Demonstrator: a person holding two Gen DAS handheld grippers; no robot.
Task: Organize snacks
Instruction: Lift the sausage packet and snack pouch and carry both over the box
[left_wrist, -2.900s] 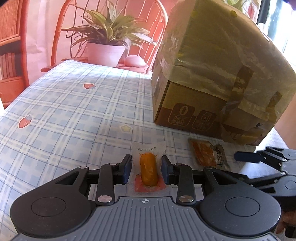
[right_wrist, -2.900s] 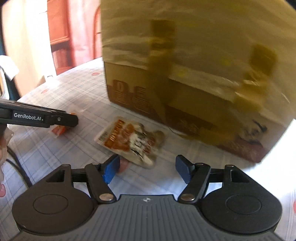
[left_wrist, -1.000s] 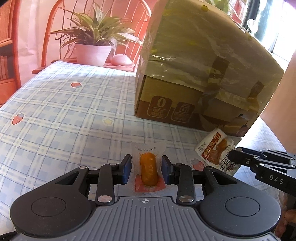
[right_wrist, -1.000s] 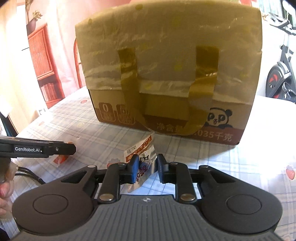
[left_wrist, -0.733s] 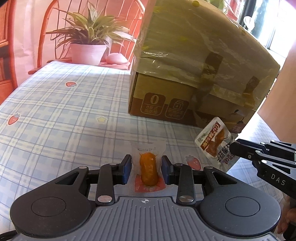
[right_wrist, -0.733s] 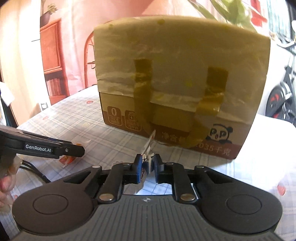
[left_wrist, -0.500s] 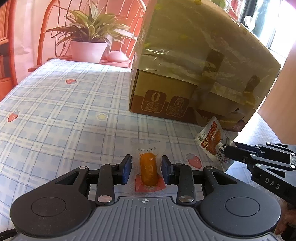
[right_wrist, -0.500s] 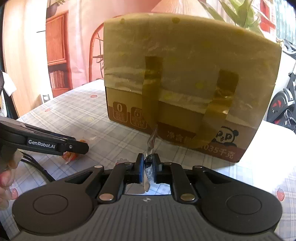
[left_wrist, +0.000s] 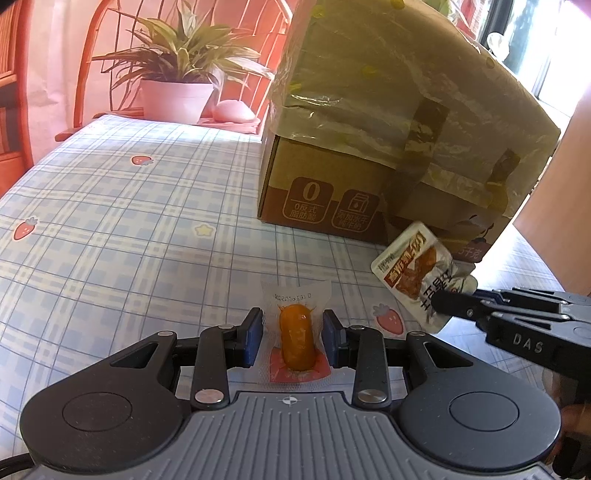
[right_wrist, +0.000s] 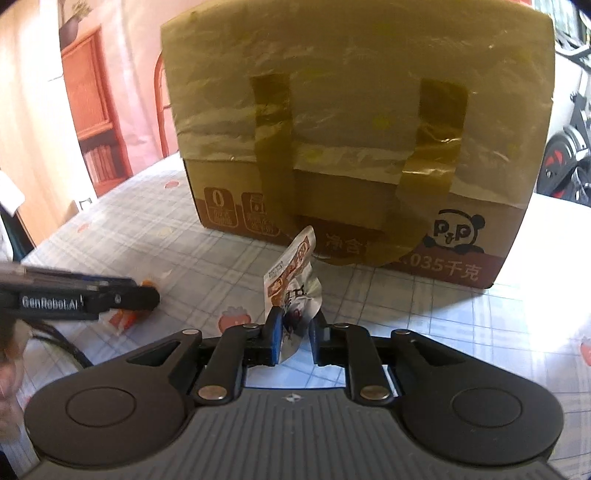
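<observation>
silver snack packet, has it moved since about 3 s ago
Yes. The silver snack packet lay flat on the tablecloth before the cardboard box; now the right gripper holds it lifted, upright.

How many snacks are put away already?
None that I can see. The left gripper holds the orange snack packet, and the right gripper holds the silver snack pouch lifted off the checked tablecloth. Both snacks remain in front of the taped cardboard box, so putting them away is left.
</observation>
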